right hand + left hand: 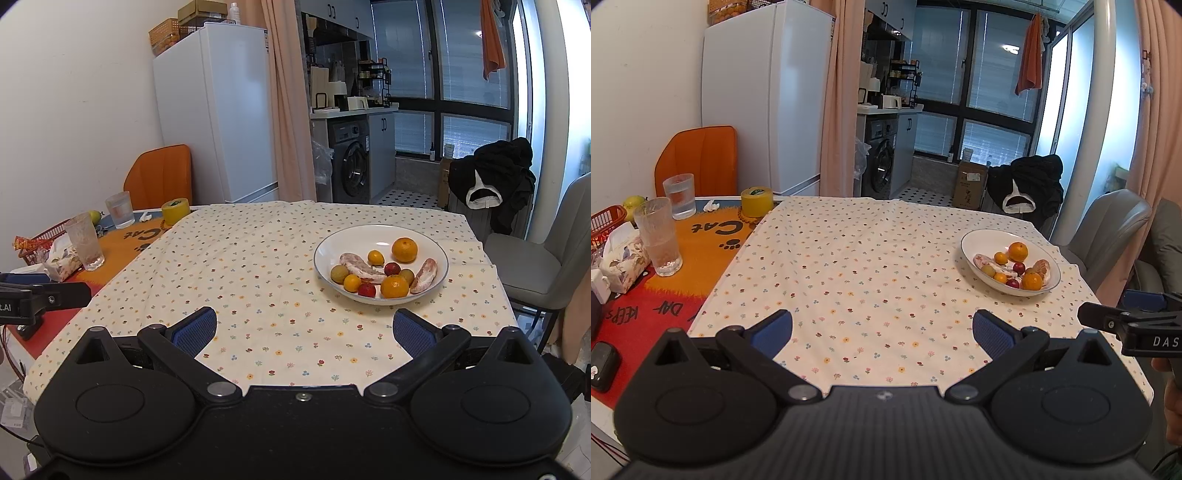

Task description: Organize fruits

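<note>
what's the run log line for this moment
phase: pre-grasp | left tongs: open, empty | right tongs: open, empty | fruit: all in white bowl on floral cloth

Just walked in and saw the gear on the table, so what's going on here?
A person holds two handheld grippers over a table with a floral tablecloth. Both the left gripper and right gripper are open and hold nothing. The fruit, oranges, small red and yellowish pieces and peeled segments, sits in the white bowl, untouched by either gripper. No sorting shows yet.
</note>
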Available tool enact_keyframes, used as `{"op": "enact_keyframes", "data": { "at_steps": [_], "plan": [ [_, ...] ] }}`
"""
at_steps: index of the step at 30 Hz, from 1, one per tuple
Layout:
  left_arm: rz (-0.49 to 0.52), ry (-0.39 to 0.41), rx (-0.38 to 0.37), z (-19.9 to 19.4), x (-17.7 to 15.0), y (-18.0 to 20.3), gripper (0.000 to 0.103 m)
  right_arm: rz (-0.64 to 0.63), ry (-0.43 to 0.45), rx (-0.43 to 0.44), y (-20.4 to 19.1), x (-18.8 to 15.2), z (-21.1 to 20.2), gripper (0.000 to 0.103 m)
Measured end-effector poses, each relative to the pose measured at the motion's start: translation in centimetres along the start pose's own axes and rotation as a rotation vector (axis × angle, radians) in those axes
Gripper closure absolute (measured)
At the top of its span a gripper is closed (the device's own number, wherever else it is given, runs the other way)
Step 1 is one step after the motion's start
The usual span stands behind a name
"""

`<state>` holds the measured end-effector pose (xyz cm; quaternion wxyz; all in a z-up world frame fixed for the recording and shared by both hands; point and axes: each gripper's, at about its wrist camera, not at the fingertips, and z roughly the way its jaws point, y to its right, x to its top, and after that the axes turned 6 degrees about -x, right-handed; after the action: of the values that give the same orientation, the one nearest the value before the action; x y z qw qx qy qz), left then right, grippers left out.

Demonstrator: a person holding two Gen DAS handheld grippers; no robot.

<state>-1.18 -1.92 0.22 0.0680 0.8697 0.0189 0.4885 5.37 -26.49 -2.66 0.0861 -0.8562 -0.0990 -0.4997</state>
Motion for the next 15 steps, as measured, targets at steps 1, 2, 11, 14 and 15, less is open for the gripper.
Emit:
{"op": "enact_keyframes", "data": {
  "at_steps": [1, 2, 11, 14, 15],
  "plan": [
    [0.000, -0.001, 0.001, 0.01, 0.01, -0.05, 0.000, 0.000, 0.000, 0.001, 0.00, 0.00, -0.01, 0.000],
    [0.000, -0.001, 0.000, 0.01, 0.01, -0.06, 0.000, 0.000, 0.001, 0.001, -0.01, 0.01, 0.00, 0.000],
    [-0.003, -0.005, -0.001, 0.12, -0.05, -0.09, 0.000, 0.000, -0.003, -0.001, 0.01, 0.04, 0.21, 0.000],
    [-0.001, -0.005, -0.004, 0.11, -0.03, -0.06, 0.000, 0.002, -0.002, -0.002, 0.11, -0.07, 0.14, 0.000],
    [0.000, -0.006, -0.004, 0.14, -0.05, -0.04, 0.000, 0.002, -0.001, -0.002, 0.11, -0.07, 0.14, 0.000]
  ]
}}
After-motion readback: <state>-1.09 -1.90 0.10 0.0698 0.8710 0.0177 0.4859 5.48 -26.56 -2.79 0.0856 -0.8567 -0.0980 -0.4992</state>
